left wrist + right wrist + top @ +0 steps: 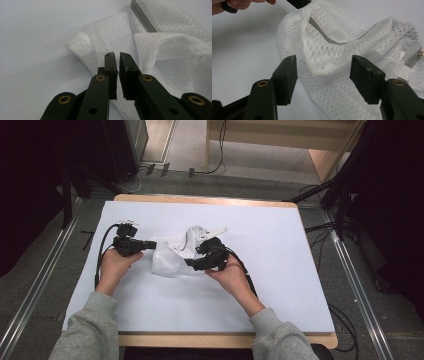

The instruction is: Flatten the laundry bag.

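High view puts the white mesh bag [172, 254] crumpled near the middle of the white table cover [280, 270], between your two grippers. Whether anything is inside the bag you cannot tell. Your left gripper [148, 244] reaches its left edge; your right gripper [192, 263] sits at its lower right side. Left gripper view adds detail: your left gripper's [117, 58] jaws stand nearly closed, a thin slit between them, and whether they pinch the mesh is unclear. Right gripper view shows your right gripper [323, 68] wide open, straddling a raised fold, holding nothing. It also shows a grey zipper band [324, 37] curving along the bag's opening
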A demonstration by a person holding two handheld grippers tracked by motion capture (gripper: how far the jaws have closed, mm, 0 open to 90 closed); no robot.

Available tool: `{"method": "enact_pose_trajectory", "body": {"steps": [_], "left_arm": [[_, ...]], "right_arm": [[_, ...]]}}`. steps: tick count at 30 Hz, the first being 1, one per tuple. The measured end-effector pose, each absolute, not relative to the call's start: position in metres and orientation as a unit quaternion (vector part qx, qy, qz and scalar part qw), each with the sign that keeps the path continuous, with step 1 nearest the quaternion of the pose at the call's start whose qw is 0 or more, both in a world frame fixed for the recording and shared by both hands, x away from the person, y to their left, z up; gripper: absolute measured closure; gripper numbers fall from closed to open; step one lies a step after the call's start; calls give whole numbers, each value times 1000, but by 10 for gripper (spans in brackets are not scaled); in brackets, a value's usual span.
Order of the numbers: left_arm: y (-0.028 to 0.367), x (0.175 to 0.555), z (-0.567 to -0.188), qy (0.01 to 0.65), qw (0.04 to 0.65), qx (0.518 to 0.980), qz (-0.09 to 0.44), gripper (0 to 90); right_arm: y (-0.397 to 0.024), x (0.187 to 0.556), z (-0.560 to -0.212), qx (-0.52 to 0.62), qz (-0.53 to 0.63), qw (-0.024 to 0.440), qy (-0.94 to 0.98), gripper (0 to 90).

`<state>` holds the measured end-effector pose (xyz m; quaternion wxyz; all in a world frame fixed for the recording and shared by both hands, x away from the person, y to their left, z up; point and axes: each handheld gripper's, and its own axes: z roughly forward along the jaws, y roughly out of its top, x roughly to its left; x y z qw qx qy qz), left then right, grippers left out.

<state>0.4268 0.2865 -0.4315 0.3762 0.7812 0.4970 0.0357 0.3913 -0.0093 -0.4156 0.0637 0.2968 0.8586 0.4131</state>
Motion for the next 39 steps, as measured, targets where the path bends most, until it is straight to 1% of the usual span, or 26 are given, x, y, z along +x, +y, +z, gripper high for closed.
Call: {"method": "enact_pose_trajectory", "body": {"steps": [1,2,3,4,5,6,7,8,10,11,13,15,19,20,22,32,39], "left_arm": [[285,427,-434,497,372,783,36,854],[285,428,-437,496,370,785,35,854],[284,429,-442,495,363,789,28,854],[284,429,-442,495,363,789,28,854],[283,429,-447,494,356,793,24,854],[283,429,-449,494,354,794,22,854],[282,429,-450,495,354,793,20,854],[282,429,-450,495,354,793,20,854],[281,429,-453,493,352,795,23,854],[281,429,-454,491,354,795,23,854],[282,429,-454,492,356,794,22,854],[283,429,-455,491,359,794,22,855],[283,427,-456,491,364,791,25,833],[282,426,-456,491,366,790,28,833],[282,424,-457,488,367,791,35,833],[283,424,-457,488,369,790,33,833],[284,425,-456,486,366,793,29,830]], "right_arm": [[-5,393,-420,298,406,70,861,427],[-5,393,-420,298,406,70,861,427],[-2,395,-424,297,397,82,865,547],[-1,396,-425,295,393,90,866,597],[-2,397,-427,294,394,95,866,678],[-2,398,-428,296,394,93,865,717],[-2,400,-429,300,396,87,863,795],[-2,400,-429,300,396,87,863,795],[-4,401,-429,306,398,79,861,847],[-9,402,-428,307,400,63,861,855],[-10,402,-427,307,401,61,861,856],[-17,399,-423,308,400,47,862,858],[-33,388,-417,310,403,42,860,858],[-44,379,-416,313,409,34,856,858],[-48,375,-415,313,411,32,856,858],[-82,323,-419,311,407,25,858,858],[-87,301,-423,312,406,16,859,858]]}}
